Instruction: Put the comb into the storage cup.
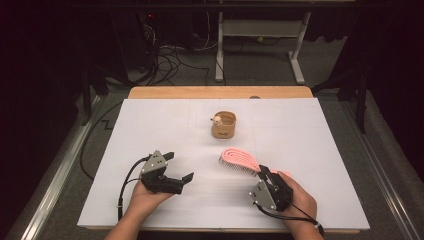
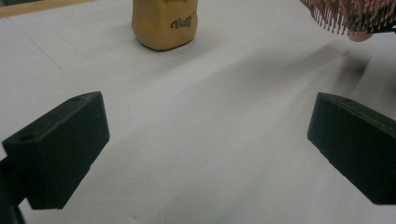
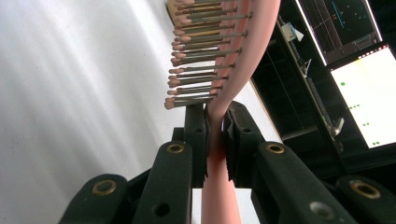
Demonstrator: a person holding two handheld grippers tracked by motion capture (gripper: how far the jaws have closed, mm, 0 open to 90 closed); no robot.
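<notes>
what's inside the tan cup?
In the high view the tan cup stands open-topped on the white table. A small pale, pinkish thing sits at its left rim, too small to identify. The cup's wall hides the bottom and anything lower inside.

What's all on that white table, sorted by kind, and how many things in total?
Pink hairbrush, clamped in the right hand-held gripper: 1
Tan cup with a small figure on its rim: 1
Hand-held grippers, the left hand-held gripper with nothing between its jaws: 2
Total: 4
</notes>
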